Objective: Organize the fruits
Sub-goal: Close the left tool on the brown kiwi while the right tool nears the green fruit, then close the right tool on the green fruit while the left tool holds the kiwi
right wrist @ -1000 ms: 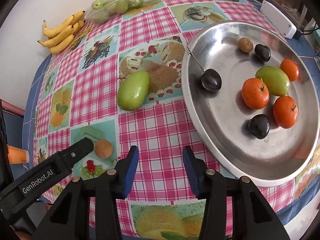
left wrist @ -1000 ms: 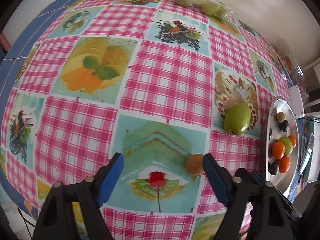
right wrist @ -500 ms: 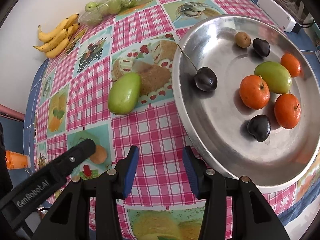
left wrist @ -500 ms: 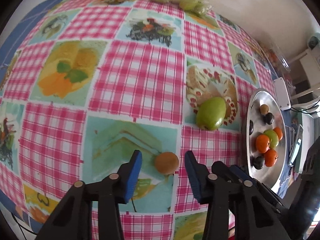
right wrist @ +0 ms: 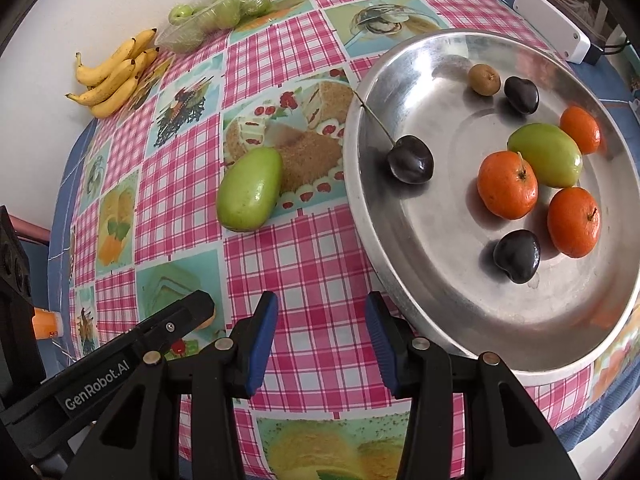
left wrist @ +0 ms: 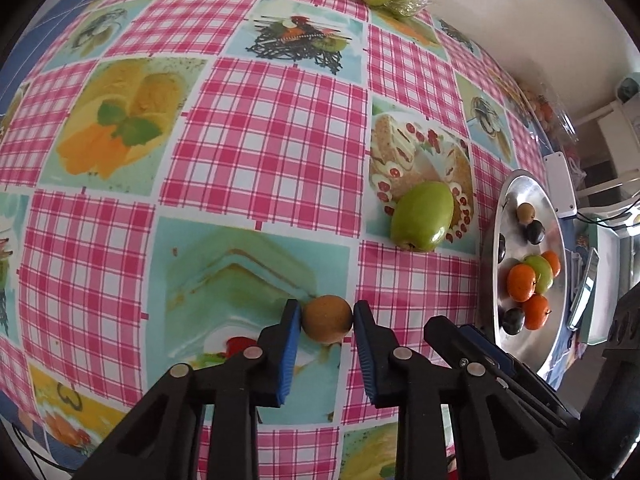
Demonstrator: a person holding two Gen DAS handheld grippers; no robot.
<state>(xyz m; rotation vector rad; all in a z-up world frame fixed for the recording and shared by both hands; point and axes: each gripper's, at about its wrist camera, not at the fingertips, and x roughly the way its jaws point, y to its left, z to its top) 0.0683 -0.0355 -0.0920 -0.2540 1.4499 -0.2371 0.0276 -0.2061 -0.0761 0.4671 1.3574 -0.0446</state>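
My left gripper (left wrist: pixel 326 312) is shut on a small brown round fruit (left wrist: pixel 327 319) that rests on the checked tablecloth. A green mango-like fruit (left wrist: pixel 423 217) lies further ahead to the right; it also shows in the right wrist view (right wrist: pixel 250 189). The steel plate (right wrist: pixel 400 264) holds several fruits: oranges (right wrist: pixel 507 185), a green fruit (right wrist: pixel 546 155), dark cherries (right wrist: pixel 412 159) and a small brown fruit (right wrist: pixel 484 79). My right gripper (right wrist: pixel 322 312) is open and empty over the cloth, left of the plate's near rim. The left gripper's arm (right wrist: pixel 120 356) shows at its lower left.
Bananas (right wrist: pixel 114 76) and a clear tray of green fruits (right wrist: pixel 216 12) lie at the table's far edge by the wall. A white box (right wrist: pixel 552 24) sits beyond the plate. An orange object (right wrist: pixel 46 322) stands off the table's left edge.
My left gripper has moved right and forward to the small brown fruit and closed its fingers on it. My right gripper has stayed open and barely moved.
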